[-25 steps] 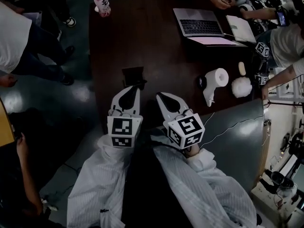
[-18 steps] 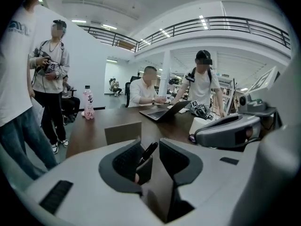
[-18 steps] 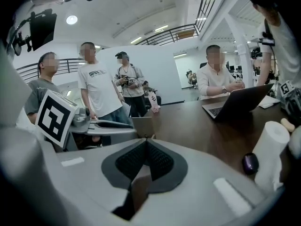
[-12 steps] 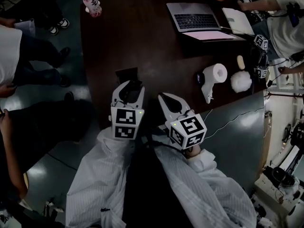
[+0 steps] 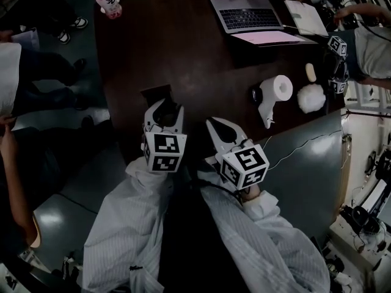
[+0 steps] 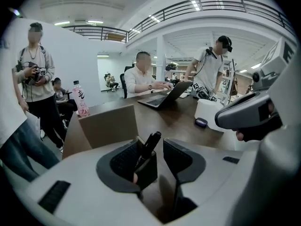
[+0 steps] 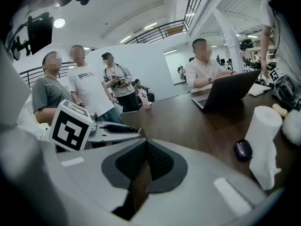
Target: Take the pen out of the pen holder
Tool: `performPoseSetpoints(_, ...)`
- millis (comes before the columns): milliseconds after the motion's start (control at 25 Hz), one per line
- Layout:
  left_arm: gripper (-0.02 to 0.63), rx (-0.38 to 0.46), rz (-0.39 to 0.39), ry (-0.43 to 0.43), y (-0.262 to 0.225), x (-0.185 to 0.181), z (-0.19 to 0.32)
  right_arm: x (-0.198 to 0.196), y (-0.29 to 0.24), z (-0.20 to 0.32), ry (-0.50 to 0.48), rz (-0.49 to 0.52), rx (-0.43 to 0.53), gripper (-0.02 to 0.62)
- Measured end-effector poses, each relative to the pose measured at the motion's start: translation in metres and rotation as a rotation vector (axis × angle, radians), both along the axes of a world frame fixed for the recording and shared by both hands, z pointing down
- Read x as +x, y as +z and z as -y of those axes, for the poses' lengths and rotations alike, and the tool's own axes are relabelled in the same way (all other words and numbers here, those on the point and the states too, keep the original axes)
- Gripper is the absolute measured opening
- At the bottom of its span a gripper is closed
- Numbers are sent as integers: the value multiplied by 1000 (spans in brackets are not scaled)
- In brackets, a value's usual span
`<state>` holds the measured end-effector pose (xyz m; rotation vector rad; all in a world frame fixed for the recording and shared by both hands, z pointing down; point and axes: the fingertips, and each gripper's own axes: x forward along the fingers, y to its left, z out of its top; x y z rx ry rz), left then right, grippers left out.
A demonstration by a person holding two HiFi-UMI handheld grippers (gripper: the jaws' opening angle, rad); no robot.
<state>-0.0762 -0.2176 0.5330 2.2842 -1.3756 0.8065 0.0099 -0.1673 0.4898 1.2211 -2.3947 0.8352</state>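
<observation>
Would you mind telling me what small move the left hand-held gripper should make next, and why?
Probably close on the pen holder: the left hand-held gripper is opening its jaws with the holder standing between them and the pen leaning out above. That would steady it for the shut right hand-held gripper.

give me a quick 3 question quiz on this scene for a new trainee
1. True or false: the pen is already out of the pen holder.
2. What stands between the jaws of the left hand-held gripper? A nothing; B the pen alone; C the pen in its holder.
3. Are the jaws of the right hand-held gripper apart or together?

Key
1. False: it leans in the holder.
2. C: the jaws are opening, one on each side of the holder, not pressing on it.
3. Together, with nothing between them.
</observation>
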Motion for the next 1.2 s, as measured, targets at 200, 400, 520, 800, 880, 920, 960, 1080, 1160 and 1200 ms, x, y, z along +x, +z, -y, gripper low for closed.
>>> performPoseSetpoints(200, 161, 9, -13, -32, 1, -1, 1, 5, 2, -4, 8, 2, -9, 2)
performPoseSetpoints(400, 103, 33, -13, -68, -2, -7, 3, 8, 2, -5, 15, 2, -9, 2)
performPoseSetpoints(520, 84, 44, -17, -75, -5, -8, 3, 9, 1, -7, 14, 3, -8, 2)
performPoseSetpoints(800, 64, 74, -35, -97, -16, -10, 0, 5, -4, -7, -7, 5, 8, 2)
performPoseSetpoints(880, 64, 86, -55, -103, -22, -11, -1, 4, -6, -8, -13, 7, 15, 2)
performPoseSetpoints(920, 64, 92, -67, -106, -26, -12, -1, 3, -7, -8, -17, 8, 19, 2)
performPoseSetpoints(960, 64, 100, -78, -110, -31, -13, -2, 2, -8, -8, -20, 9, 23, 2)
performPoseSetpoints(1080, 64, 134, -104, -124, -49, -17, -4, -1, -12, -10, -32, 16, 37, 2)
performPoseSetpoints(1160, 64, 162, -120, -132, -63, -19, -8, -3, -16, -11, -40, 23, 47, 2)
performPoseSetpoints(1200, 64, 176, -127, -136, -71, -21, -11, -5, -18, -12, -44, 30, 51, 2)
